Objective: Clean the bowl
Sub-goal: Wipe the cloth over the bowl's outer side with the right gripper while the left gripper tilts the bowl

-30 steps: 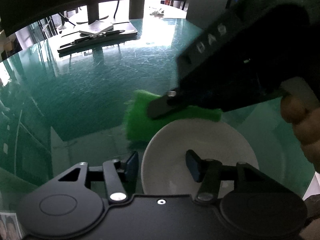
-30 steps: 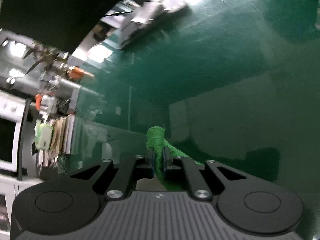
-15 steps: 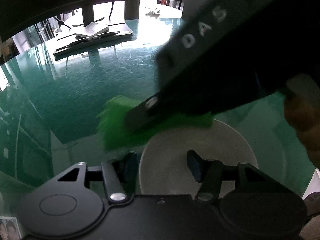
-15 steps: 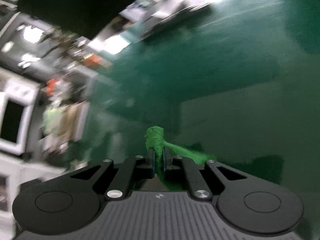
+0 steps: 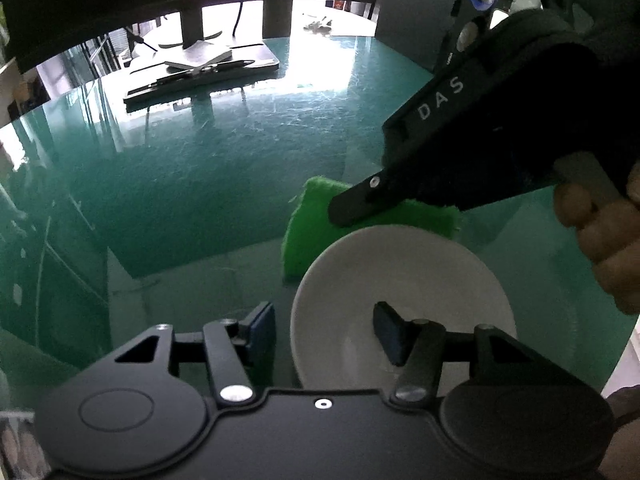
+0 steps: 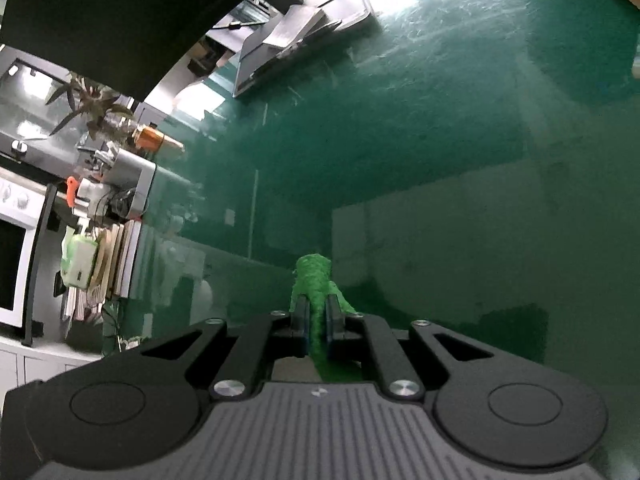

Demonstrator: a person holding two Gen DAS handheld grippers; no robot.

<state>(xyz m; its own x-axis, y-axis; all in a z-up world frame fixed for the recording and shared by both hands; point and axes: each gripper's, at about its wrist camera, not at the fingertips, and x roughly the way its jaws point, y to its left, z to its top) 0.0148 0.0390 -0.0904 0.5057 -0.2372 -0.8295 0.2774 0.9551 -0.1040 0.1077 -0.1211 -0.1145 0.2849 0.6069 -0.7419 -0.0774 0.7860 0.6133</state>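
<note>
The left claw (image 5: 324,330) straddles the rim of the hard, slick, breakable white bowl (image 5: 404,276) at lower centre, not visibly clamping it, while the right claw (image 6: 316,322) pinches the soft green cloth (image 6: 314,280).

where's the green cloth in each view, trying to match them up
Left wrist view: the green cloth lies centre-right, just beyond the white bowl's far rim, pinched by the right tongs.
Right wrist view: the cloth sits bottom centre, sticking up between the shut fingers.
Shared landmark: the dark tray with papers at the table's far end.
</note>
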